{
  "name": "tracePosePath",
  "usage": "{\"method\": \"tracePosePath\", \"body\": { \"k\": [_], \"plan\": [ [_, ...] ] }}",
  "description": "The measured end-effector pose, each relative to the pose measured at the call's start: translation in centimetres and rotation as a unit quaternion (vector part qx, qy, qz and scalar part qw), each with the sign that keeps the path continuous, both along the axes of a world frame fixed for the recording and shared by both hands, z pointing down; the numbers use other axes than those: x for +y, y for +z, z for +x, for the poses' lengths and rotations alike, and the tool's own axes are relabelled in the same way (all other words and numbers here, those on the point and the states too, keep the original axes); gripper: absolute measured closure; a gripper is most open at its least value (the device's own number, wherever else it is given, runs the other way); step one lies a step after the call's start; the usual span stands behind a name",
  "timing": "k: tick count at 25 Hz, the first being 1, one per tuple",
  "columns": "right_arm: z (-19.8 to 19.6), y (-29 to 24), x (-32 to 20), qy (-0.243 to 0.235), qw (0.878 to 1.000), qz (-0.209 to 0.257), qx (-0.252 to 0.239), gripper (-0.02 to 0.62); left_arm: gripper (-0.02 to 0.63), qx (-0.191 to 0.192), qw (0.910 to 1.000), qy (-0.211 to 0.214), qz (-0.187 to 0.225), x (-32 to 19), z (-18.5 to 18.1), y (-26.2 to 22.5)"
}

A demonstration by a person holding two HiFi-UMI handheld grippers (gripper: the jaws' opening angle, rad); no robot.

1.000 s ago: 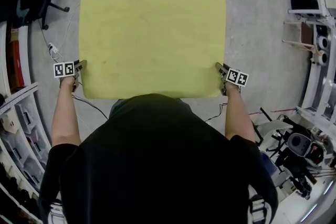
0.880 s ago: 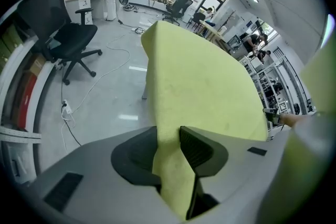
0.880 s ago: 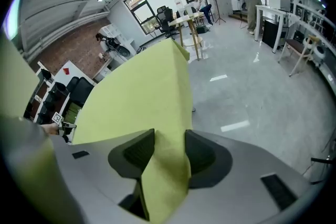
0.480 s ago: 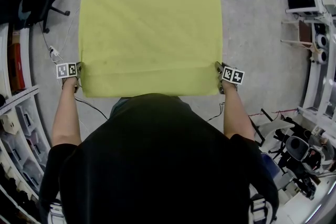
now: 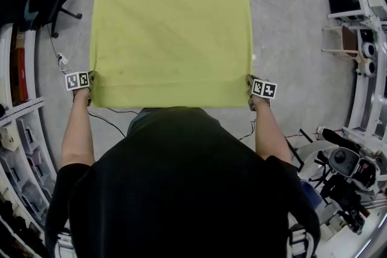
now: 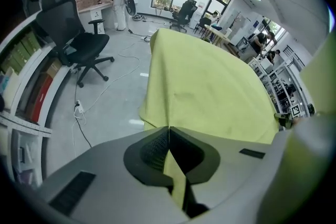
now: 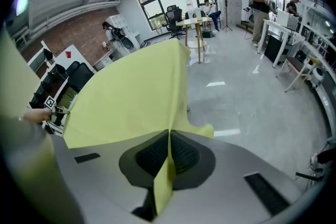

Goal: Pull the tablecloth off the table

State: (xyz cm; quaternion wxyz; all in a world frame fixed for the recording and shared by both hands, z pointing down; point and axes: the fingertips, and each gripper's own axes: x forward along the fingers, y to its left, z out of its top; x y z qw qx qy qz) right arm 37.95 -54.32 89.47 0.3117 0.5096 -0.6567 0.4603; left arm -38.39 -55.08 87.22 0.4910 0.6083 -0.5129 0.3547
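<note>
Left hand-held gripper [image 6: 169,136] and right hand-held gripper [image 7: 169,139] are both clamping tight on near corners of the tablecloth [image 5: 172,39], which is lying spread over the bench; probably setting up an even, two-sided pull.

One yellow tablecloth [image 5: 172,39] and two grippers [image 5: 91,79] [image 5: 249,86].

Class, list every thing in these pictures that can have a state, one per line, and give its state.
tablecloth: spread flat, not yet pulled off, both near corners pinched.
left gripper: fingers shut on the tablecloth's near left corner.
right gripper: fingers shut on the tablecloth's near right corner.
office chair: upright, unoccupied.
</note>
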Motion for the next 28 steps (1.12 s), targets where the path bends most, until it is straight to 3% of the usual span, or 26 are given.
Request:
{"method": "tracePosePath", "body": {
  "k": [5,10,18,28],
  "plan": [
    [0.1,-1.3,1.3,-0.019,1.0,0.017,-0.018,0.574,0.586,0.005,0.9986,-0.046,0.026,1.5,0.4,-1.8],
    [1.2,-1.9,2.6,-0.043,0.998,0.034,-0.039,0.574,0.586,-0.015,0.9954,-0.081,0.049,3.3,1.8,-3.3],
    [2.2,-2.0,2.6,-0.073,0.993,0.049,-0.075,0.574,0.586,-0.029,0.983,-0.155,0.095,3.8,3.5,-5.8],
    [0.9,-4.2,4.6,-0.048,0.997,0.059,-0.031,0.574,0.586,-0.019,0.9822,-0.145,0.118,4.7,2.6,-8.1]
  ]
}}
